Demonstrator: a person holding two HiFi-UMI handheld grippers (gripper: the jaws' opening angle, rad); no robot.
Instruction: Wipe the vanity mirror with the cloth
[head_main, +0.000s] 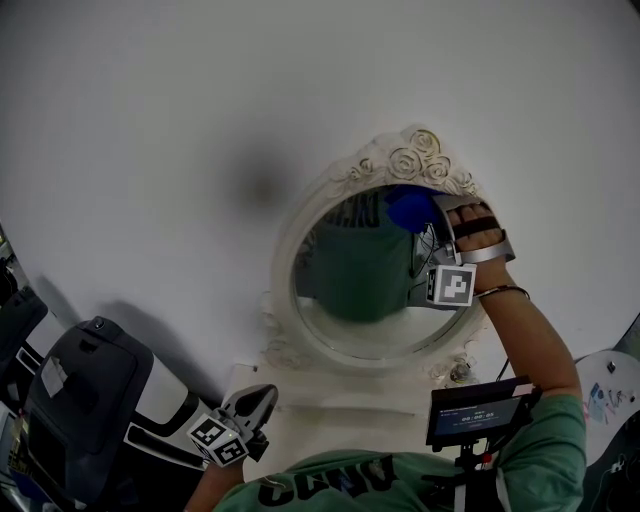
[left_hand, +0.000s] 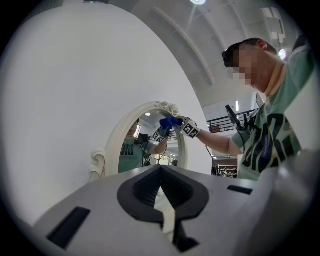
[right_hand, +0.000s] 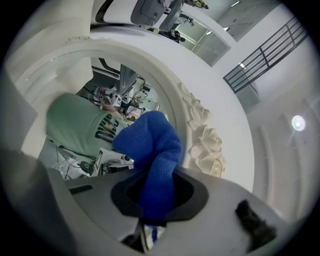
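I'm watching the right tongs (head_main: 428, 232) clamping the blue cloth (right_hand: 156, 150) and holding it up against the upper right of the vanity mirror (head_main: 350, 290), just below its carved roses (head_main: 420, 155). The cloth's lower end is disappearing into the tongs' dark throat. In the head view the tongs are covering part of the cloth, leaving only a blue patch showing. The left tongs (head_main: 252, 405) are sitting pinched narrow on nothing at the lower left of the frame, near the mirror's pale base, whose outline is getting lost in the white around it.

Plain white wall (head_main: 180, 110) (ceiling light (right_hand: 298, 122) overhead)
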